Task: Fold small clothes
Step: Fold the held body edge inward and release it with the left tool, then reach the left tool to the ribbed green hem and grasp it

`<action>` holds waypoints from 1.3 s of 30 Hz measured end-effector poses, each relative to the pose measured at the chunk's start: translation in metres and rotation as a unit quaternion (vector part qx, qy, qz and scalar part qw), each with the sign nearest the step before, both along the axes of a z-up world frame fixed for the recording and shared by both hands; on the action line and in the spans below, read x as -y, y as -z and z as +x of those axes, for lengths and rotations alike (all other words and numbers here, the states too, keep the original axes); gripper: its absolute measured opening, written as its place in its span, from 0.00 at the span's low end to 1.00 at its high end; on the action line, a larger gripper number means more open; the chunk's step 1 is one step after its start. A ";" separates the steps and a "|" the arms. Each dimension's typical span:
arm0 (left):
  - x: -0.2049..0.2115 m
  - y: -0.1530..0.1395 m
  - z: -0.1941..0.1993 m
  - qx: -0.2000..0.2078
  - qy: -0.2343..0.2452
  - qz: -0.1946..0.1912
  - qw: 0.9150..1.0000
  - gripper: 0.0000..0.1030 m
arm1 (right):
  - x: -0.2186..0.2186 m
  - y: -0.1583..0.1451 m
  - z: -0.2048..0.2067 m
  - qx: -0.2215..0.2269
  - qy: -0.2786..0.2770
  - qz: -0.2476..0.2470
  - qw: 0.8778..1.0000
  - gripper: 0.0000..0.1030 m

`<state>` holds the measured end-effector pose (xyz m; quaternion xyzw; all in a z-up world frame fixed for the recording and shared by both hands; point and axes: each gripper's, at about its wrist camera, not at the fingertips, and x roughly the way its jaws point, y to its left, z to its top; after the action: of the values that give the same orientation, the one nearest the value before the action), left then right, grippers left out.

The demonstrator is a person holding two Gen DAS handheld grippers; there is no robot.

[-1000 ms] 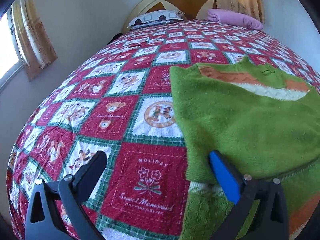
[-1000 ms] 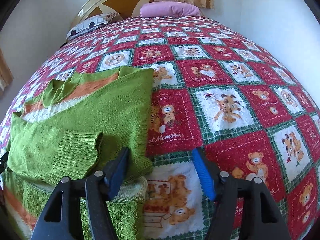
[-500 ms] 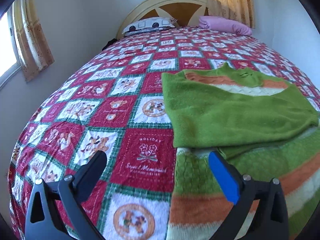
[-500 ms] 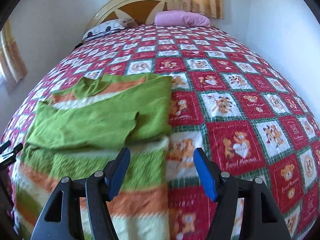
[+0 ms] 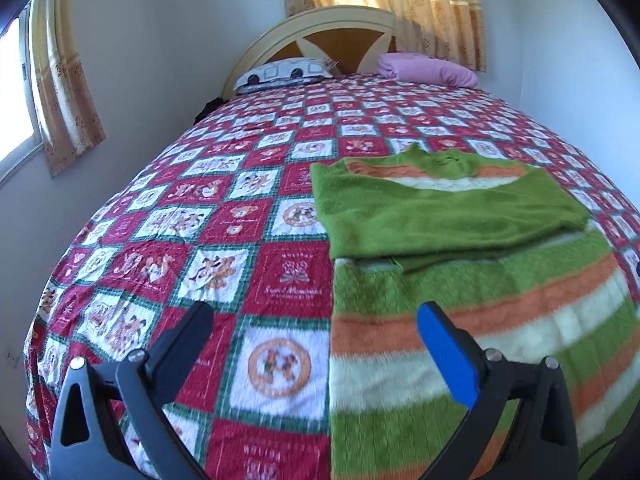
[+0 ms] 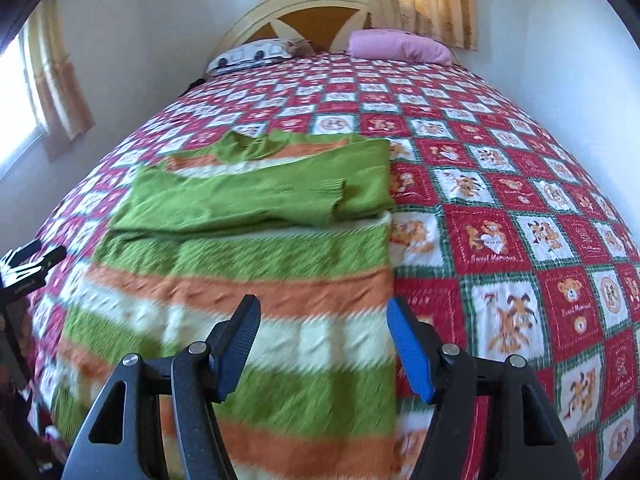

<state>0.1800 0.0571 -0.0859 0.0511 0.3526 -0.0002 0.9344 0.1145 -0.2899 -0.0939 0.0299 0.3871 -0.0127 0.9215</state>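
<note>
Since a second earlier both grippers had pulled back and risen away from the sweater [image 5: 460,248], so that far more of the bed came into view: the headboard [image 5: 320,36] and the curtains [image 5: 384,4], cut off before, now showed whole, and the striped lower body of the garment, earlier almost out of frame, lay fully visible.

The left gripper [image 5: 316,332] stood with its jaws wide apart and nothing between them, hovering above the quilt [image 5: 180,232] beside the sweater's left edge. The right gripper [image 6: 324,332] held its jaws well apart too, empty, above the striped lower part of the sweater, not touching it.

The green sweater with orange and cream bands lay flat on the near half of the bed, its sleeves folded across the chest, its neck pointing toward the pillows [image 5: 288,72].

The quilt's red squares carried writing: "Sweet Memories" [image 6: 494,258] under a bear, and "HOLIDAY" above a flower sprig [image 5: 294,270], partly blurred.
</note>
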 end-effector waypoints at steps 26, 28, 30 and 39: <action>-0.025 0.003 -0.113 -0.024 0.055 -0.028 0.998 1.00 | -0.038 -0.037 -0.142 0.017 -0.057 -0.032 0.998 0.64; -0.027 0.008 -0.119 -0.032 0.061 -0.032 0.997 1.00 | -0.040 -0.031 -0.151 0.010 -0.060 -0.032 0.998 0.64; -0.028 0.014 -0.124 -0.040 0.059 -0.032 0.997 1.00 | -0.041 -0.024 -0.159 0.006 -0.060 -0.028 0.998 0.65; -0.021 0.043 -0.149 -0.116 0.089 -0.077 0.986 0.74 | -0.036 0.020 -0.188 -0.035 -0.050 0.004 0.998 0.65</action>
<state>0.0315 0.0782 -0.1286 0.0101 0.4513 -0.1160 0.8847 -0.0733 -0.2542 -0.1139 0.0138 0.4198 0.0345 0.9069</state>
